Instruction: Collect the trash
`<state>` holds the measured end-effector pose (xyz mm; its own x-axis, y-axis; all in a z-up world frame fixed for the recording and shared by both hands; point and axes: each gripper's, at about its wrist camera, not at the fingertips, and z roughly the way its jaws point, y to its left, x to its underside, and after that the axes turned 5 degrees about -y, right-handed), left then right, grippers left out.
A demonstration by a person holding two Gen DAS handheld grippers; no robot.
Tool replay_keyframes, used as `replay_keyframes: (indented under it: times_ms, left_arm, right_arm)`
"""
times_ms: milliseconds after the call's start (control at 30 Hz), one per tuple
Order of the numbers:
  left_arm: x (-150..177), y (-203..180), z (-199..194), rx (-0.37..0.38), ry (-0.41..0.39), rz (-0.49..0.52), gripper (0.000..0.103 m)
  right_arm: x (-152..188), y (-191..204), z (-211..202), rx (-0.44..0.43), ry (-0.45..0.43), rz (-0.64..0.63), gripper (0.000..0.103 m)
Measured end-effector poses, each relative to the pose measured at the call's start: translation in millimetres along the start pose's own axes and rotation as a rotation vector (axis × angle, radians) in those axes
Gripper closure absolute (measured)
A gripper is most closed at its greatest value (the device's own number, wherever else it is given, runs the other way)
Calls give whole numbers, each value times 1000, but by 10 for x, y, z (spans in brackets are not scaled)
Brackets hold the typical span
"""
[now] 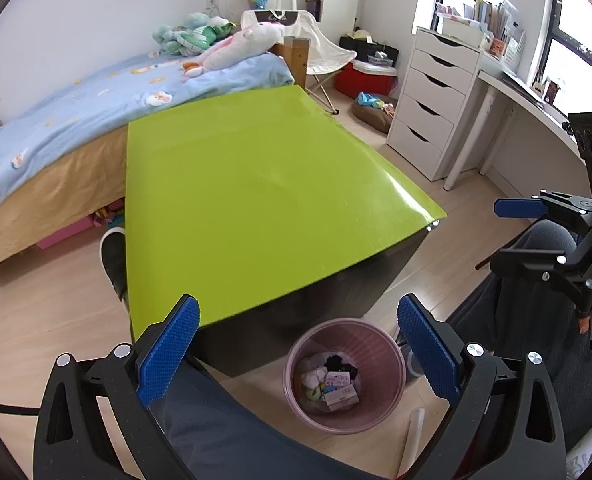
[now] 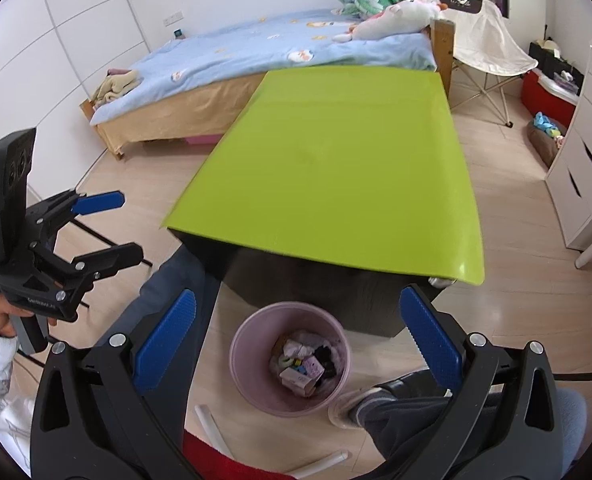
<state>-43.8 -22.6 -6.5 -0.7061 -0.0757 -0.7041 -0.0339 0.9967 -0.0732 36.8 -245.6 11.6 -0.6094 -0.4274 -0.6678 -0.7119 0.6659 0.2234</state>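
The left gripper [image 1: 297, 344] is up above the floor with its two blue pads wide apart, and it holds nothing. The right gripper [image 2: 297, 340] is the same: its jaws are wide open and there is nothing between them. Each one can be seen from the side in the other's view too, and there the jaws also stand apart. A pink bin [image 1: 343, 376] sits on the wood floor, just in front of the near end of the table [image 1: 264, 200] and between the person's legs [image 1: 232, 432]. The trash [image 1: 331, 386] is down in the bottom of the bin. It is a small heap of little boxes, crumpled white bits and something dark. It only fills the bottom part. The table has a bright green top and dark sides. A bed [image 1: 56, 120] with a blue blanket is behind it, with soft toys [image 1: 236, 44] near the far end. White drawers [image 1: 431, 100] stand off to the right, by a desk under the window.
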Motion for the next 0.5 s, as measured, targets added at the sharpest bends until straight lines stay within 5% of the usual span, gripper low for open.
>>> replay_keyframes:
  times_ms: [500]
  left_arm:
    - [-476, 171, -87, -26, -103, -13, 8]
  right_arm:
    - [-647, -39, -39, 33, -126, -7, 3]
